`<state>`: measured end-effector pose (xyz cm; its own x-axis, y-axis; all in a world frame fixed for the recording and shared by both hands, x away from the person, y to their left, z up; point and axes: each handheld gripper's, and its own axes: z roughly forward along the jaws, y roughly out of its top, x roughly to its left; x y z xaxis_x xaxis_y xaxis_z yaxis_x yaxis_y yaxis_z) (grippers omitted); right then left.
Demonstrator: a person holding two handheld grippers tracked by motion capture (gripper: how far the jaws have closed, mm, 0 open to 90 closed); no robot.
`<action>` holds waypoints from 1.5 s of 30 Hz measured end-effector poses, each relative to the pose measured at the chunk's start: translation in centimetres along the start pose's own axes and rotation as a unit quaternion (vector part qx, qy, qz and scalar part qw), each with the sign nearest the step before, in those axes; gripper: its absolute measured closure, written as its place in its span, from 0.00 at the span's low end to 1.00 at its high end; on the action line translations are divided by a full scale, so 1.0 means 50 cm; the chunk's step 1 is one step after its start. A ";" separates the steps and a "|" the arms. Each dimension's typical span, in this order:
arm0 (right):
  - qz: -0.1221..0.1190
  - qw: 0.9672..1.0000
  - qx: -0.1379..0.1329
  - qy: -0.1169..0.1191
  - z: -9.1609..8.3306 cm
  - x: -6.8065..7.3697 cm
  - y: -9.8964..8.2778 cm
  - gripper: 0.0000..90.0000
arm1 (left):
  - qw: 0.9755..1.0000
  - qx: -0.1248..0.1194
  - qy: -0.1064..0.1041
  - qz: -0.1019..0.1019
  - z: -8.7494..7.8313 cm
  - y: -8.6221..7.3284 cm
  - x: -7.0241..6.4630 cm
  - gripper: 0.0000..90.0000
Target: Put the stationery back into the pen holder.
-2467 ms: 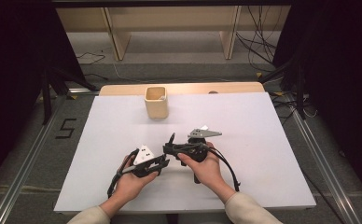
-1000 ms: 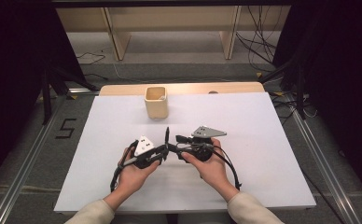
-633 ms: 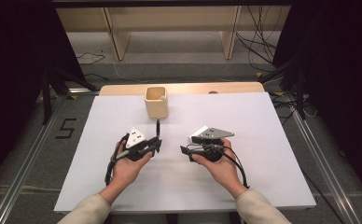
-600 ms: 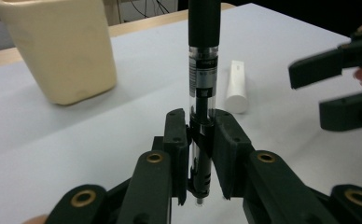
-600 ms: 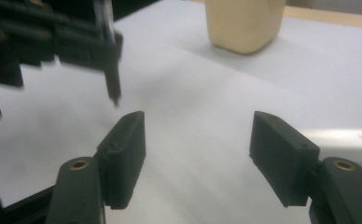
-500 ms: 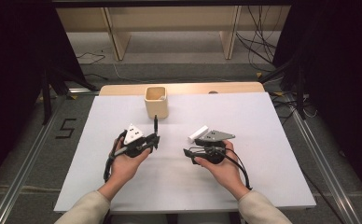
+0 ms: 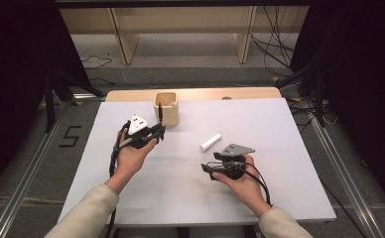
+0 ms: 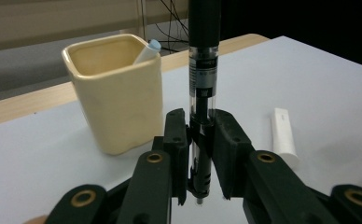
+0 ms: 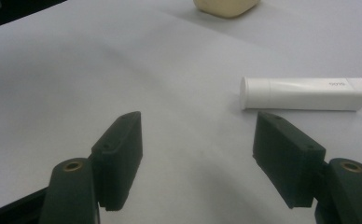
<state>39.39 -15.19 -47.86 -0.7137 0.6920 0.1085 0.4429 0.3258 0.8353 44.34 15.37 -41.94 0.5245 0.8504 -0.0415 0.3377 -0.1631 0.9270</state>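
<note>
L fingers (image 8: 198, 154) tight on upright pen (image 8: 203, 70) by cup (image 8: 116, 93); R fingers (image 9: 202, 158) just spreading, nothing between (white cap (image 9: 305, 93) near).

- The cup (image 7: 166, 108) stands at the far middle of the tabletop (image 7: 289, 129), with what may be a tube end (image 8: 152, 46) leaning in its far corner.
- The left hand-held gripper (image 7: 157, 133) sits just near-left of the cup, a pen (image 8: 203, 70) upright in it.
- The cap (image 7: 210, 142) lies right of it, just far-left of the right hand-held gripper (image 7: 208, 170).
</note>
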 end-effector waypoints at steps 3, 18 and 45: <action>0.001 1.000 -0.001 0.000 0.001 0.000 -0.001 0.37 | 1.000 0.000 0.003 0.005 0.014 0.011 0.006 0.85; 0.006 1.000 0.001 -0.002 0.002 -0.002 -0.006 0.37 | 1.000 0.001 0.031 0.005 0.062 0.039 0.044 0.85; 0.007 1.000 0.007 0.000 0.007 -0.002 -0.010 0.37 | 0.999 -0.006 0.053 0.009 0.093 0.088 0.072 0.85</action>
<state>39.45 -15.19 -48.47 -0.7073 0.6966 0.1203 0.4605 0.3248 0.8261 51.34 15.41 -39.76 0.4447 0.8956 0.0151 0.3190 -0.1741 0.9316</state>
